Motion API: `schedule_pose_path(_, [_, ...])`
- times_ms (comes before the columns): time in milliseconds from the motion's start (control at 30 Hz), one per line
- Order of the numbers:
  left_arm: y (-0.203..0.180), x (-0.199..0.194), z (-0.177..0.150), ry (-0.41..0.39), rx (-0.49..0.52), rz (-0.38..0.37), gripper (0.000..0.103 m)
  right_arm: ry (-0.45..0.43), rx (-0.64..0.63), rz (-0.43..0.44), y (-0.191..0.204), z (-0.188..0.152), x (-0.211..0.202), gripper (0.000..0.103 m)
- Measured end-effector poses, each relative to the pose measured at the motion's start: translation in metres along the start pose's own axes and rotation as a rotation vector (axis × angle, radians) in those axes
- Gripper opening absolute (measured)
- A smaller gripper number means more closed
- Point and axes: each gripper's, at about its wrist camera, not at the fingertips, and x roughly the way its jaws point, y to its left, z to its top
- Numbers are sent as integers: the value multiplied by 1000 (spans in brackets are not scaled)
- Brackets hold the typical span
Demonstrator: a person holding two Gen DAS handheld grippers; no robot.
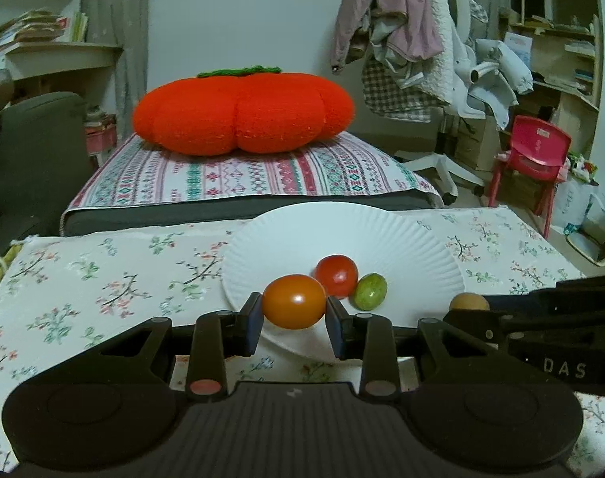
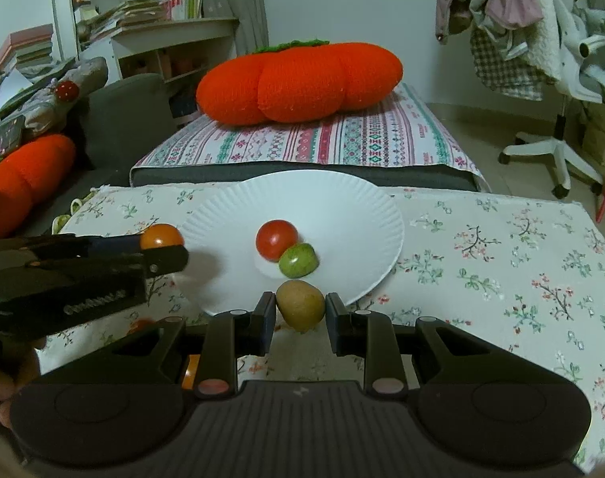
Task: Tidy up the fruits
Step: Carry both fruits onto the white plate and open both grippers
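**Both grippers loaded at the plate's near rim**

Between the left gripper's (image 1: pixel 294 314) dark pads sits an orange tomato (image 1: pixel 294 301), pinched on its two sides, jaws narrowed to its width. It hangs over the near edge of the white paper plate (image 1: pixel 402 235). The right wrist view shows the same gripper (image 2: pixel 165 253) reaching in level from the left, fingers pointing toward the plate's left rim, the orange tomato (image 2: pixel 161 236) at its tip.

Right gripper (image 2: pixel 300 314): jaws narrowed on a brown-green kiwi (image 2: pixel 301 305), pads touching both flanks. The kiwi is at the plate's (image 2: pixel 342 199) near rim; cannot tell whether it rests on the rim or is held clear. From the left wrist view this gripper (image 1: pixel 477 310) comes in level from the right, the kiwi (image 1: pixel 467 302) showing at its tip, just beside the plate's right edge.

On the plate: a red tomato (image 2: pixel 277 239) and a small green fruit (image 2: pixel 297 260), touching each other, near the centre.

Plate stands on a floral tablecloth (image 2: pixel 501 247). Beyond the table, a large orange pumpkin cushion (image 1: pixel 242 109) lies on a striped patterned cover (image 1: pixel 238 177). A red plastic chair (image 1: pixel 535 151) stands at far right.
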Motion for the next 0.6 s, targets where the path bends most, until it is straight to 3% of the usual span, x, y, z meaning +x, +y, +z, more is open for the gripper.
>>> schedule_pose_path(600, [-4, 17, -2, 37, 6, -12, 23, 3, -18, -8, -2, 6, 21, 26])
